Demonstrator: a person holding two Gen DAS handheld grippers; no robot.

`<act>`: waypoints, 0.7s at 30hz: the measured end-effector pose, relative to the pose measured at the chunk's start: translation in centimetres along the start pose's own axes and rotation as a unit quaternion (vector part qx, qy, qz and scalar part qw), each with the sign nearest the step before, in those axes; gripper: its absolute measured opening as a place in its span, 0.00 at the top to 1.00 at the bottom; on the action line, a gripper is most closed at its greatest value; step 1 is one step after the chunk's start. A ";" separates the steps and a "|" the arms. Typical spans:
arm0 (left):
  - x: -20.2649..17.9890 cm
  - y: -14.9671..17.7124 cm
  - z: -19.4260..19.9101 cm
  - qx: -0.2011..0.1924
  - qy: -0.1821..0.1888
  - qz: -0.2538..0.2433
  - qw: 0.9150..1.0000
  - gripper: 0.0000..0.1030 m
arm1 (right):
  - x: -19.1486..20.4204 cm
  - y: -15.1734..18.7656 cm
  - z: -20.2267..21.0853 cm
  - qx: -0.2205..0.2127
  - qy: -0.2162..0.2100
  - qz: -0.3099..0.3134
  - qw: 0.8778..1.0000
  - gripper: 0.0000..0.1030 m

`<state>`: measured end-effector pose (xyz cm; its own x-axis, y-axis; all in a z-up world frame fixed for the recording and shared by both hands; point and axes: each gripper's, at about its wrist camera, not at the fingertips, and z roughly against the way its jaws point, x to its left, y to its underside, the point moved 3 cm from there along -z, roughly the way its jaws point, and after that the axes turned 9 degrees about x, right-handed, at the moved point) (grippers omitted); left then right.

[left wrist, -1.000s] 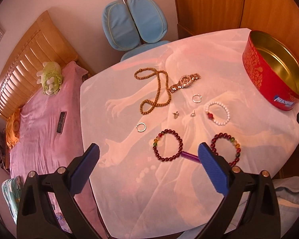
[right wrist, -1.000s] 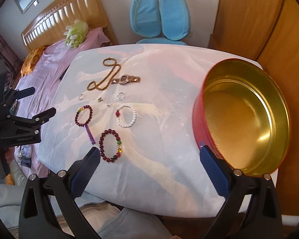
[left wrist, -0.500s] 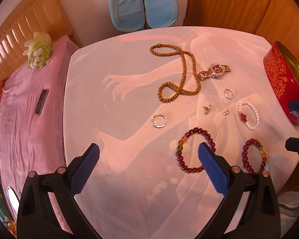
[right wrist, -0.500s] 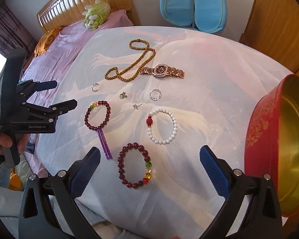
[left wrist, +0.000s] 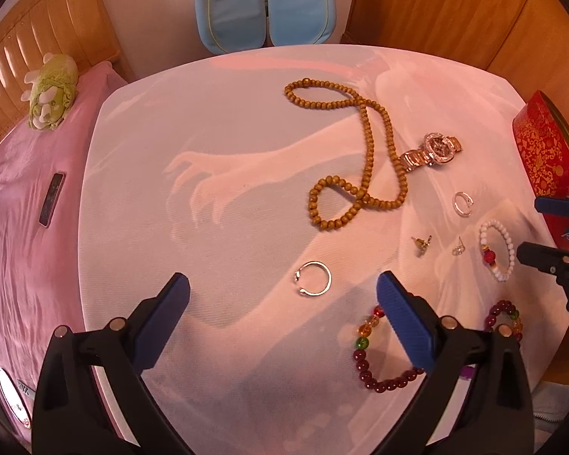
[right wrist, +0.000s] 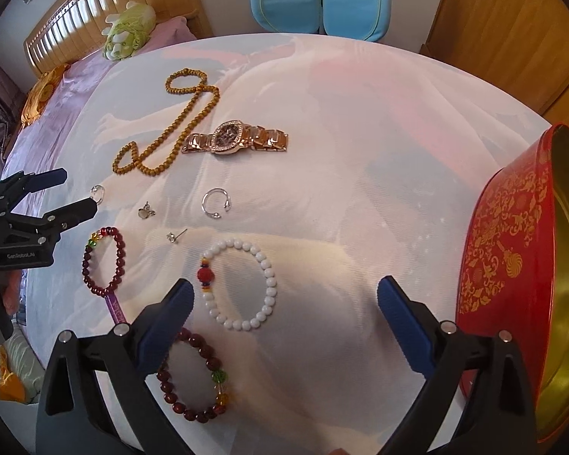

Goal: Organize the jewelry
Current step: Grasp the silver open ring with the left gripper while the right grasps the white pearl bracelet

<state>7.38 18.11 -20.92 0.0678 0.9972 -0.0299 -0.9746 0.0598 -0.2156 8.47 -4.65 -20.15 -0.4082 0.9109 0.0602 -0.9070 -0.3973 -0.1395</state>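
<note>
Pretty much nothing is sorted yet, as far as I can tell. Every piece lies loose on the white printed tablecloth (right wrist: 360, 159): the long wooden bead necklace (right wrist: 170, 129) upper left, the rose-gold metal watch (right wrist: 233, 139) just beside it, two thin silver open rings (right wrist: 215, 203), a couple of tiny earrings (right wrist: 146, 211), the white bead bracelet with a red bead (right wrist: 239, 284) at centre, and two dark red bead bracelets (right wrist: 193, 375). The round red and gold tin (right wrist: 512, 273) sits at the right edge; what shows of its inside looks bare.

Compared with a second ago, both views sit lower and closer to the cloth. The right gripper (right wrist: 284, 303) has just been closing a little but is wide with nothing between its jaws, the white bracelet just ahead. The left gripper (left wrist: 282, 295) gapes wide too, empty, a silver ring lying ahead between its fingers.
</note>
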 end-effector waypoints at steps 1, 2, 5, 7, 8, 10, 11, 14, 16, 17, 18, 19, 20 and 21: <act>-0.3 0.0 -0.1 0.000 -0.002 -0.006 1.000 0.06 | 0.0 -0.1 -0.4 0.004 0.003 0.003 1.000 0.26; -0.5 -0.1 -0.3 -0.001 -0.006 -0.011 1.000 0.06 | -0.1 -0.2 -0.8 0.008 0.005 0.005 1.000 0.27; -0.6 0.0 -0.6 -0.004 -0.013 -0.014 1.000 0.06 | 0.1 -0.2 -1.3 0.006 -0.002 0.006 1.000 0.28; -0.4 0.0 -1.1 -0.003 -0.015 -0.015 1.000 0.09 | 0.4 -0.1 -1.4 -0.007 0.005 0.015 1.000 0.29; -0.3 0.0 -1.2 -0.004 -0.015 -0.017 1.000 0.13 | 0.5 0.0 -1.4 -0.011 0.011 0.022 1.000 0.30; -0.4 0.1 -1.0 -0.018 -0.014 -0.018 1.000 0.20 | 0.9 0.4 -1.2 -0.025 0.028 0.039 0.999 0.54; -0.5 0.1 -0.7 -0.026 -0.013 -0.022 0.999 0.35 | 1.2 0.6 -1.0 -0.031 0.022 0.051 0.998 0.66; -0.9 0.0 -0.3 -0.029 -0.005 -0.030 0.999 0.80 | 1.9 1.1 -1.0 -0.032 0.025 0.064 0.997 0.93; -0.7 -0.2 -0.3 -0.023 0.002 -0.020 1.000 0.80 | 1.6 1.2 -1.0 -0.030 0.019 0.055 0.998 0.93; -0.6 -0.2 -0.3 -0.021 0.005 -0.014 1.000 0.80 | 1.4 1.2 -0.9 -0.028 0.010 0.046 0.998 0.93; -0.5 -0.1 -0.2 -0.021 0.009 -0.008 1.000 0.80 | 1.1 1.2 -0.8 -0.026 0.001 0.039 0.999 0.93; -0.5 0.1 0.1 -0.022 0.013 -0.003 1.000 0.80 | 0.8 1.4 -0.5 -0.029 -0.005 0.035 0.999 0.93; -0.5 0.2 0.3 -0.024 0.016 0.001 1.000 0.80 | 0.7 1.5 -0.1 -0.033 -0.007 0.034 0.999 0.93; -0.6 0.3 0.7 -0.027 0.017 0.004 0.999 0.80 | 0.7 1.8 0.4 -0.039 -0.008 0.033 0.999 0.93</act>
<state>6.87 17.57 -20.31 0.0690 0.9955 -0.0645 -0.9622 0.0494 -0.2677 6.55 -4.77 -19.91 -0.4698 0.8804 0.0645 -0.8671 -0.4465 -0.2208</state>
